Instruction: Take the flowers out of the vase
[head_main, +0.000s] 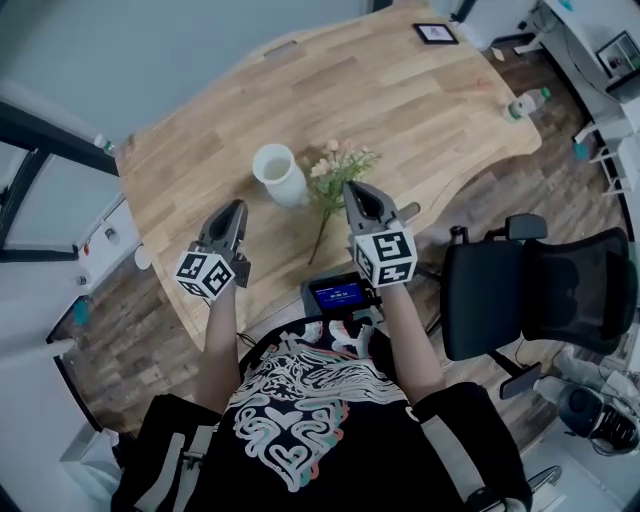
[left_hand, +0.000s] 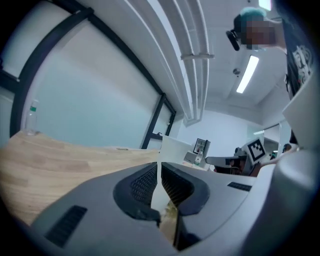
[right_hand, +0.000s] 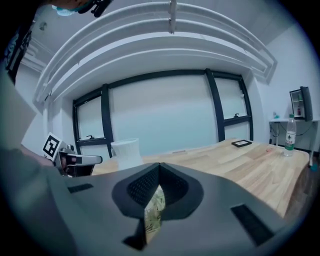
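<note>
Looks done or nearly so, yet some room for trouble on the bench (head_main: 430, 110). Could knock over the vase (head_main: 278, 172), standing upright just ahead of the left jaws and a little to their right, by swinging the left gripper (head_main: 236, 208) sideways. Could also shove the flowers (head_main: 338, 170) toward the near bench edge by lowering the right gripper (head_main: 358, 190) onto them. Vase: white, mouth up, seemingly empty from above, nothing poking out. Flowers: out of it, lying flat on the bench just beside the vase, perhaps touching it, with blooms just ahead and left of the right jaws and stem running back between the two pairs of jaws. Left jaws clenched to a thin slit, nothing pinched. Right jaws clenched tight, no stem between the pads, only leaves glimpsed below through the gap behind the tips.
</note>
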